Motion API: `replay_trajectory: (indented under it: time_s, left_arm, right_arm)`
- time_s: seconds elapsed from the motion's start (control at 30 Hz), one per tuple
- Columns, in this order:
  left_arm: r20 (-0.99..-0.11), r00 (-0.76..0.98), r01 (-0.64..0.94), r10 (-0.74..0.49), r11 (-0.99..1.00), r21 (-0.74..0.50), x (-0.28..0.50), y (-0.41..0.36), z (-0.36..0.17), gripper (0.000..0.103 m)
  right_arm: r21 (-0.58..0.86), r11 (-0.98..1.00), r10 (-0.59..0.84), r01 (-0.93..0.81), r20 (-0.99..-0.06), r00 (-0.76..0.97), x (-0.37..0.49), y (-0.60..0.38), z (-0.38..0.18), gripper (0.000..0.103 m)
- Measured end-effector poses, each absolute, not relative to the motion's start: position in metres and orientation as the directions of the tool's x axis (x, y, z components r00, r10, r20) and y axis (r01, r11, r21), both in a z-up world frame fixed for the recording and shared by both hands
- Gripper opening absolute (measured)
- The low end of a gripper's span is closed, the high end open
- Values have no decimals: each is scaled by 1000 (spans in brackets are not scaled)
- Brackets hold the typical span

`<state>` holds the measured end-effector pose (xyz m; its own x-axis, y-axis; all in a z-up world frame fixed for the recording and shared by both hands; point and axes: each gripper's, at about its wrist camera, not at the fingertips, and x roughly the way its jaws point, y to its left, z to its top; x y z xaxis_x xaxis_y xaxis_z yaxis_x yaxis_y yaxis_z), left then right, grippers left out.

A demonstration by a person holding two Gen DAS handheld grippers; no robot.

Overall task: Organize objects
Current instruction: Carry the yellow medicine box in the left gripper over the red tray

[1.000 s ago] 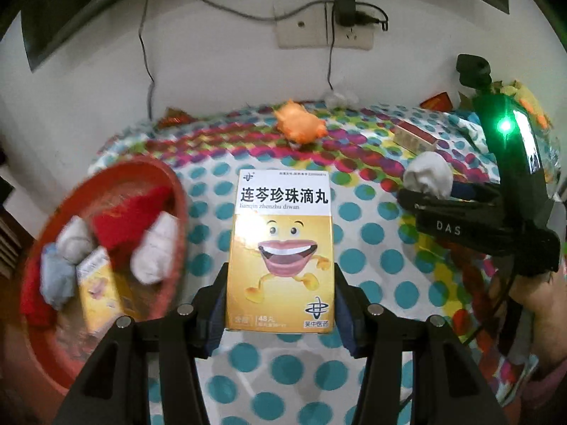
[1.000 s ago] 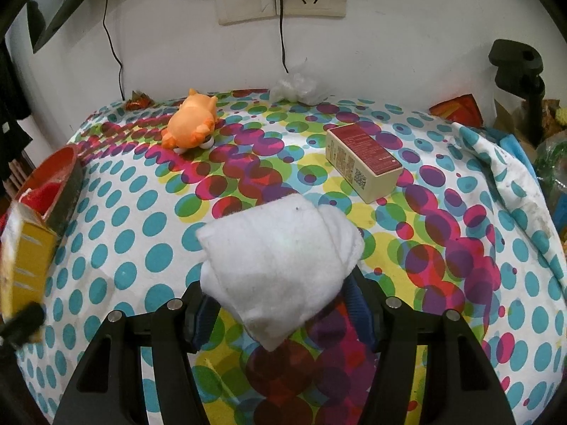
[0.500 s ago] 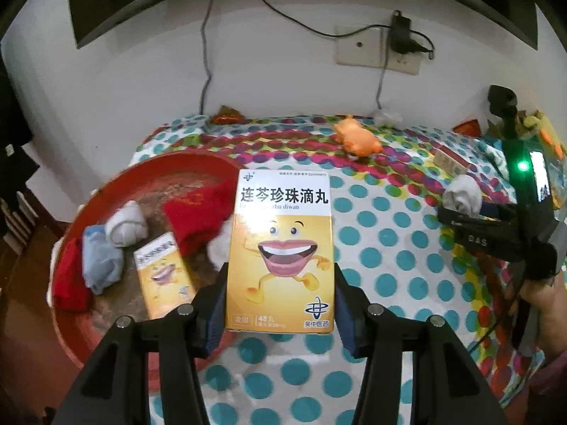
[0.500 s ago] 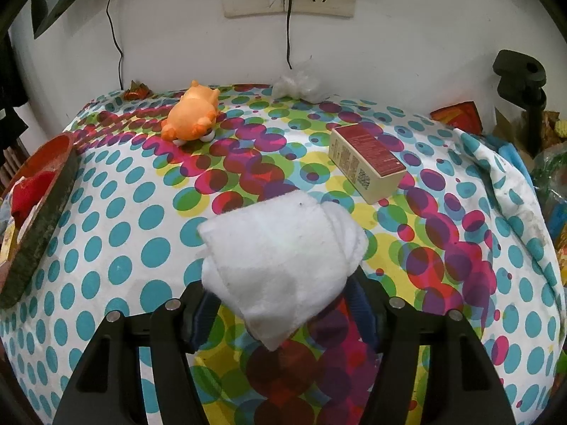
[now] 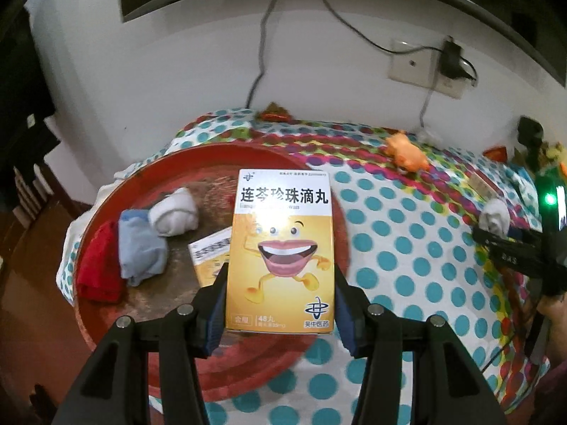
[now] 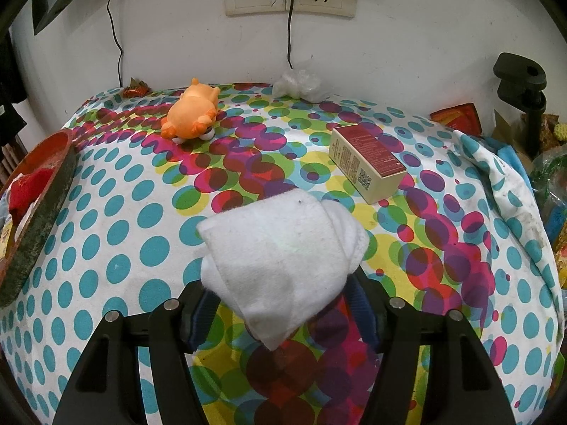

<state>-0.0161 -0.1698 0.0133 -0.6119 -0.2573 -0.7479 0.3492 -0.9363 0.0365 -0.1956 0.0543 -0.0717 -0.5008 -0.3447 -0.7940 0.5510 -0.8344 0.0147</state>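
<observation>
A yellow medicine box (image 5: 280, 251) is clamped upright between the blue pads of the left gripper (image 5: 280, 304) and is held over the red tray (image 5: 170, 163), which sits at the left end of the dotted tablecloth (image 5: 407, 248). Inside the tray a red cloth (image 5: 101, 265), a grey-blue sock (image 5: 140, 248), a rolled white sock (image 5: 173, 210) and a second yellow box (image 5: 209, 255) are seen, the second box partly hidden behind the held one. A folded white sock (image 6: 280, 255) is gripped by the right gripper (image 6: 280, 304) above the tablecloth, well to the right of the tray. Beyond the tray, an orange toy (image 6: 193, 115) and a red-topped carton (image 6: 366, 161) are left lying on the cloth.
</observation>
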Motion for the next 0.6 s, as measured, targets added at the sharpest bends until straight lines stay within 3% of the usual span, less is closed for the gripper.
replay_trajectory:
  time_s: [0.6]
  left_arm:
    - [-786,-544,500,-292,-866,-24,10,-256,-10,52]
  right_arm:
    - [8,-837,-337,548,-796,-503,-196,56,-72,68]
